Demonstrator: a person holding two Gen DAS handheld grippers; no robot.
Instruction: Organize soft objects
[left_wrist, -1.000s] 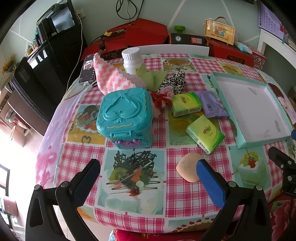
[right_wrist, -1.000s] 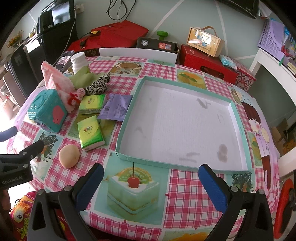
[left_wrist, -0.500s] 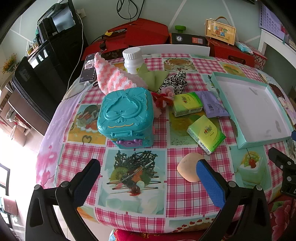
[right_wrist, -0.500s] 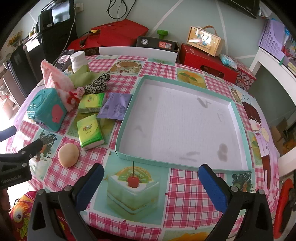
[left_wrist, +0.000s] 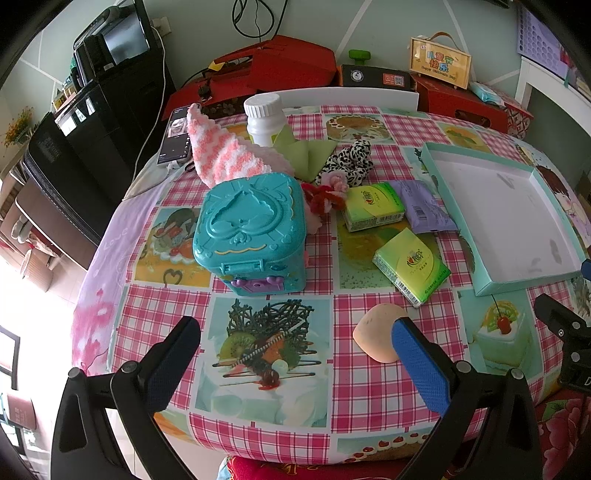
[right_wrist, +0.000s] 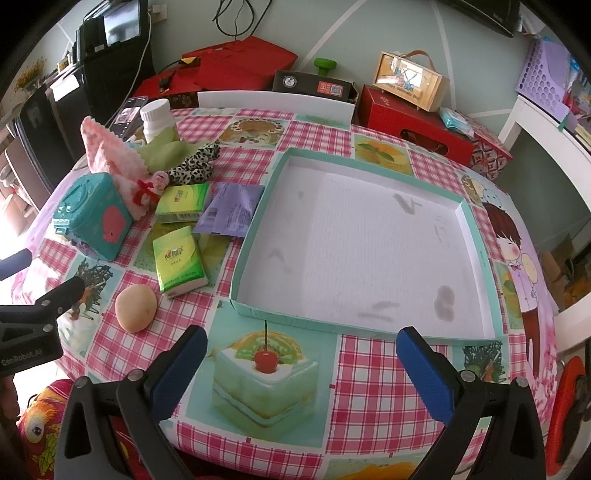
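Both claws hang spread wide and empty over the near edge of the checked surface (left_wrist: 369, 387). The left claw (left_wrist: 295, 354) has a peach sponge (left_wrist: 373, 336) just beside its right finger. The right claw (right_wrist: 301, 365) faces the shallow tray (right_wrist: 476, 236). Two green tissue packs (right_wrist: 179, 266) (right_wrist: 183, 197) and a purple packet (right_wrist: 231, 212) lie left of the tray, near a teal box (left_wrist: 251, 232).

Left wrist view: peach sponge (left_wrist: 376, 338) partly hidden at its 3 o'clock side behind a blue fingertip (left_wrist: 419, 363). Shallow teal tray (left_wrist: 484, 273) cut off at 3 o'clock. Small print on purple packet (left_wrist: 424, 210) too small to read.
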